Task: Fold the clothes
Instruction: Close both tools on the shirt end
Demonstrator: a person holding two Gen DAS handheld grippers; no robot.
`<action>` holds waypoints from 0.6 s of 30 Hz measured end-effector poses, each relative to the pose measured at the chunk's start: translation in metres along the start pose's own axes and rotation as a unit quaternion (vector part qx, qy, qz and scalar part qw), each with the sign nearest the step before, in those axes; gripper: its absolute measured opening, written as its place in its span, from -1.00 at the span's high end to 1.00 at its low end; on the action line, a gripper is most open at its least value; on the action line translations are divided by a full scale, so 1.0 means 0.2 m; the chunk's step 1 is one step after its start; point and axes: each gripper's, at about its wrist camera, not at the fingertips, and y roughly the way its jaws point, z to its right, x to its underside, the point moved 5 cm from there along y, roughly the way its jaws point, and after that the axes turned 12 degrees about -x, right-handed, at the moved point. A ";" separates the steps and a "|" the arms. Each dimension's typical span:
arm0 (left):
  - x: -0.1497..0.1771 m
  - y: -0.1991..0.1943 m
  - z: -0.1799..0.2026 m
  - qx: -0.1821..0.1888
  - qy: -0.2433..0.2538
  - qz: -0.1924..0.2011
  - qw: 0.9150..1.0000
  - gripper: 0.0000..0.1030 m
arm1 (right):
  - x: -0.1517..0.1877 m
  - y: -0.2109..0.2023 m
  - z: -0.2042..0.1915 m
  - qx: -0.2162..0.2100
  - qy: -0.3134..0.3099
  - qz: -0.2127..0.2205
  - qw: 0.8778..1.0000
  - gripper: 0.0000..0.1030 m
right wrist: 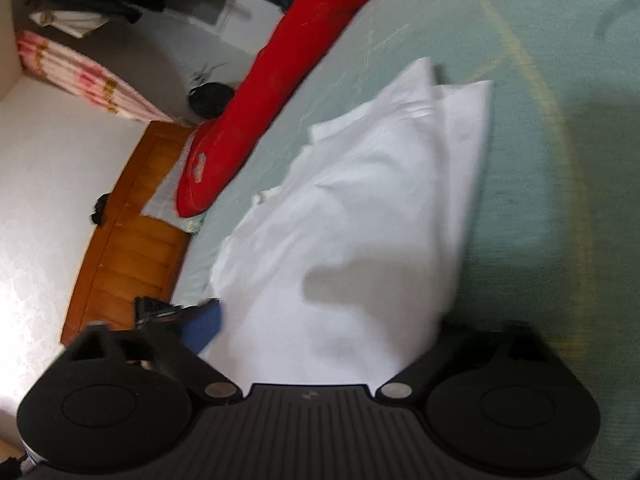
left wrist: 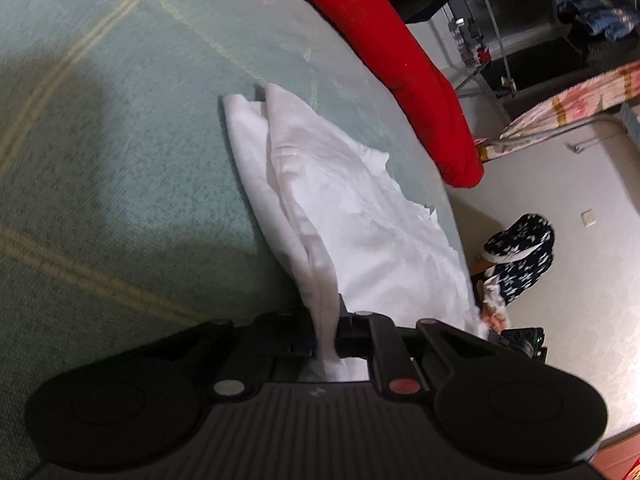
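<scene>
- White cotton-looking garment (left wrist: 352, 224) is what we're working on, lying partly folded on the pale green bed sheet (left wrist: 120, 120) with its thin yellowish stripes.
- In the left wrist view we've got our left gripper (left wrist: 326, 332) with the fingers nearly pressed together, pinching a fold of the white fabric at the garment's near end. The cloth runs right up between them and bunches into a ridge heading away from us.
- The far end of the garment shows two layered corners, one lying a bit over the other.
- Over on the right wrist view, our right gripper (right wrist: 312, 364) sits at the near edge of the same white garment (right wrist: 360, 220). The cloth covers the spot where the fingers would be, so we honestly cannot tell whether they're pinching it or just spread around it. The picture is pretty blurry too.
- A long red cushion (left wrist: 392, 60) lies along the bed's far edge, apart from the garment.
- From the right wrist view we can also see the other gripper, black with a bit of blue (right wrist: 200, 322), at the garment's left edge.
- Past the bed there's a wooden bed frame (right wrist: 128, 232), a light floor (left wrist: 560, 240), a pink patterned blanket (right wrist: 80, 76) and a dark floral bundle (left wrist: 520, 248) on the floor.
</scene>
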 end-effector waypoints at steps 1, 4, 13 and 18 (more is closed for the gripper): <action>0.00 0.00 0.01 -0.003 0.003 0.001 1.000 0.77 | 0.00 -0.03 0.06 -0.002 0.024 0.011 1.000 0.72; 0.00 0.00 0.02 -0.012 0.011 0.003 1.000 0.77 | -0.01 -0.05 0.15 -0.012 0.076 0.029 0.997 0.91; 0.01 -0.04 0.01 0.009 -0.015 -0.012 1.000 0.76 | 0.00 -0.03 0.14 -0.042 0.074 0.043 0.995 0.87; 0.03 -0.02 -0.04 0.035 -0.035 -0.007 0.999 0.76 | 0.01 -0.06 0.15 -0.054 0.053 0.048 0.996 0.81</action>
